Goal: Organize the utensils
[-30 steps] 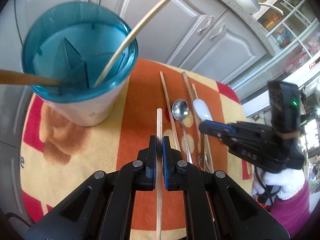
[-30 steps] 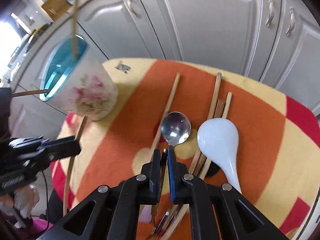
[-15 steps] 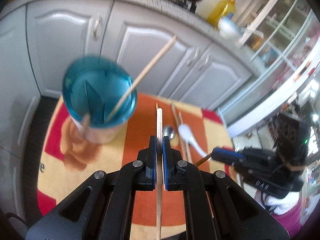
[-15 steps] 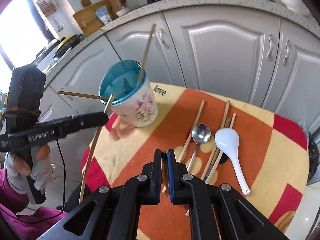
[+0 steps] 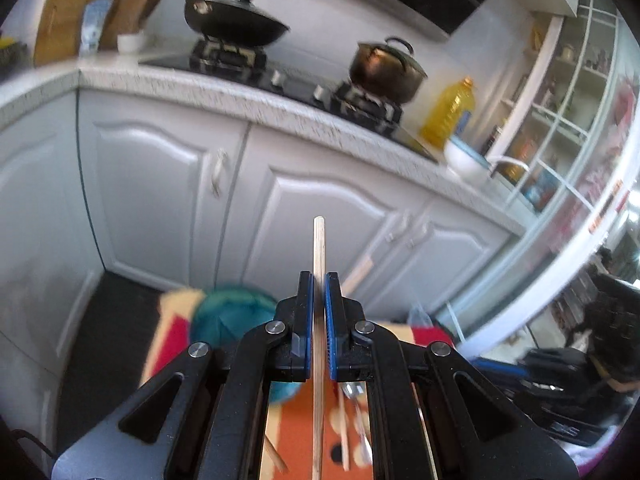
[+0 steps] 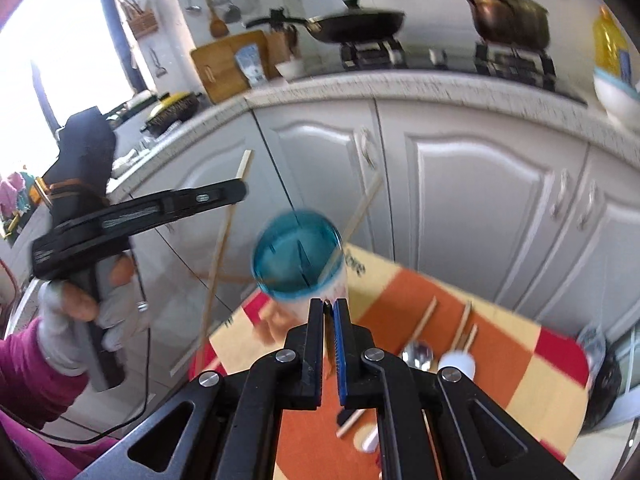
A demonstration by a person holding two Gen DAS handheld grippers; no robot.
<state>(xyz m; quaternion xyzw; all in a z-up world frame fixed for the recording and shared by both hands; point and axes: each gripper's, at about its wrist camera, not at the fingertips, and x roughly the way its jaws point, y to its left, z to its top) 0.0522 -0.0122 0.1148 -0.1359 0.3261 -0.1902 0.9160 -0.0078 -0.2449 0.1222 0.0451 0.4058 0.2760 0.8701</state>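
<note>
My left gripper [image 5: 319, 280] is shut on a pale wooden chopstick [image 5: 319, 248] that runs straight out past its fingertips. It hangs high above the blue-lined cup [image 5: 224, 312], which is blurred below. My right gripper [image 6: 328, 308] is shut on a thin brown chopstick [image 6: 329, 340] whose dark tip just clears the pads. The cup [image 6: 298, 256] lies beyond it with chopsticks leaning inside. A metal spoon [image 6: 418, 354], a white spoon [image 6: 456, 362] and loose chopsticks [image 6: 424, 320] lie on the orange and yellow cloth [image 6: 500, 344]. The left gripper [image 6: 240, 192] also shows at the left with its chopstick [image 6: 224, 248].
White cabinet doors [image 5: 160, 184] stand behind the small table. A speckled counter [image 5: 240, 92] above them holds a wok [image 5: 236, 26], a pot [image 5: 384, 68] and an oil bottle [image 5: 452, 112]. A gloved hand [image 6: 76, 304] with a purple sleeve holds the left gripper.
Both grippers have risen well above the table, each still shut on its chopstick. The views have tilted up from the cloth to the cabinets and stove, and the cup looks smaller and lower.
</note>
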